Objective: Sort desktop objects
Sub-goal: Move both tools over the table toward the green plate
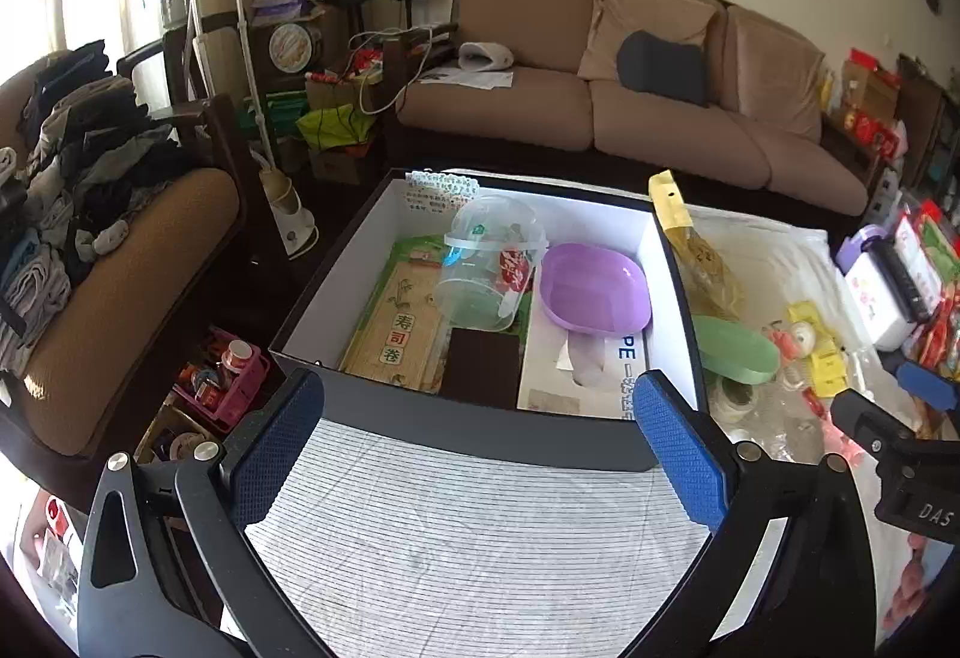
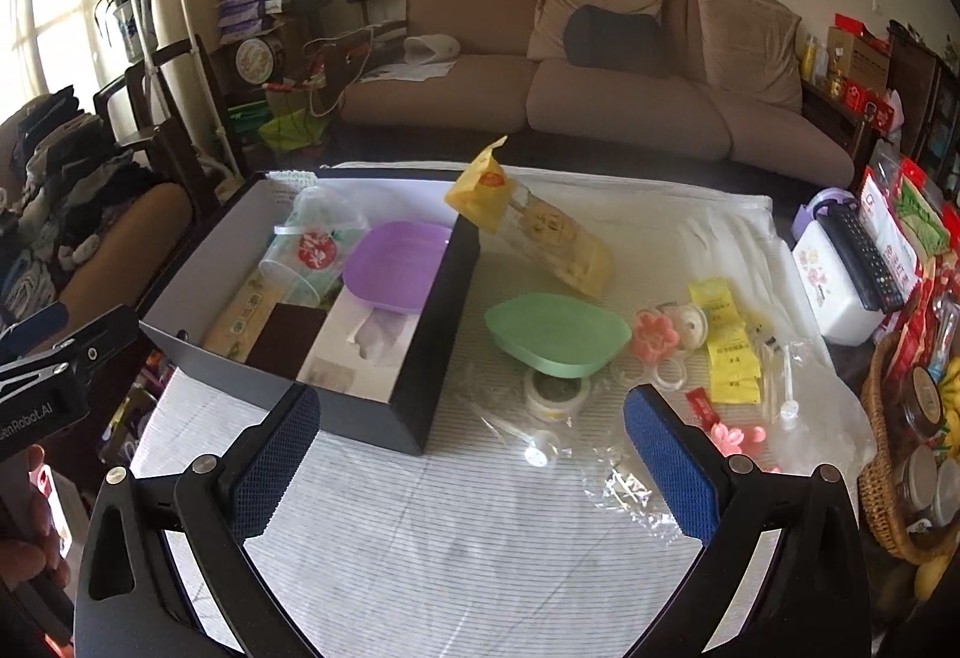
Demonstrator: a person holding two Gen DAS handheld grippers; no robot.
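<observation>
Holding both hand-held grippers, left point(image 1: 480, 454) and right point(image 2: 474, 454), spread apart and empty, facing one box point(image 2: 420, 358), one purple dish point(image 2: 396, 262) inside, one green dish point(image 2: 555, 331) outside.

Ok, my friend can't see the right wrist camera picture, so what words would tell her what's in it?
An open dark box on a striped tablecloth holds a purple dish, a clear cup and a tissue box. Beside it on the cloth lie a green dish, a yellow snack bag and small packets. The right gripper hangs open, holding nothing.
</observation>
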